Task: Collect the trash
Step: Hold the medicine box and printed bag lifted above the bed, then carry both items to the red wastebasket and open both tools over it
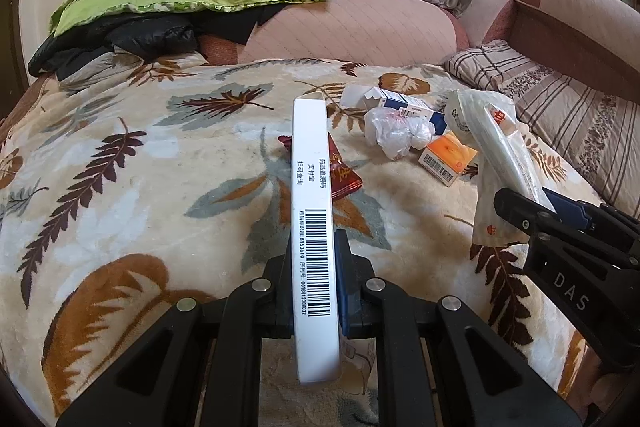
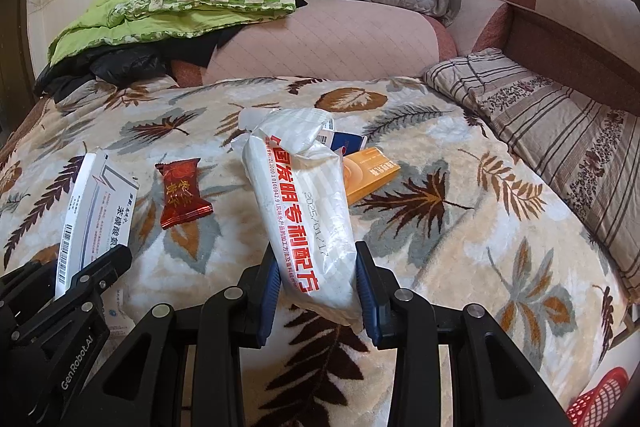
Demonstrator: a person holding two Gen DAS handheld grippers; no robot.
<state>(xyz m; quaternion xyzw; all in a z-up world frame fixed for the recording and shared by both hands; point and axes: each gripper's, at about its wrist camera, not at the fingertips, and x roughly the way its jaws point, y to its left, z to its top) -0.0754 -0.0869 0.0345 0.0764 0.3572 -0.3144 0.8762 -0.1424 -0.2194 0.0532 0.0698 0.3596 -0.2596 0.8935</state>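
Trash collection at a midway stage. The left tongs (image 1: 314, 291) are clenched edge-on around a flat white carton (image 1: 314, 227), a stiff cardboard medicine box with a printed barcode, held clear above the bed. The right tongs (image 2: 316, 287) grasp a white plastic packet (image 2: 308, 211) with red lettering, soft and crinkled, bulging between the blue pads (image 2: 370, 301). Both items are lifted but not yet deposited; a red mesh basket (image 2: 600, 403) shows at the lower right edge of the right wrist view and may be the bin, though this cannot be confirmed. Remaining on the plush leaf-patterned blanket (image 1: 140, 187): a glossy red candy wrapper (image 2: 182, 193), an orange carton (image 1: 448, 159), a blue-and-white carton (image 1: 404, 105) and a crumpled clear plastic wad (image 1: 394, 135), the last three clustered close together. Judged from this, less than half of the litter is in hand.
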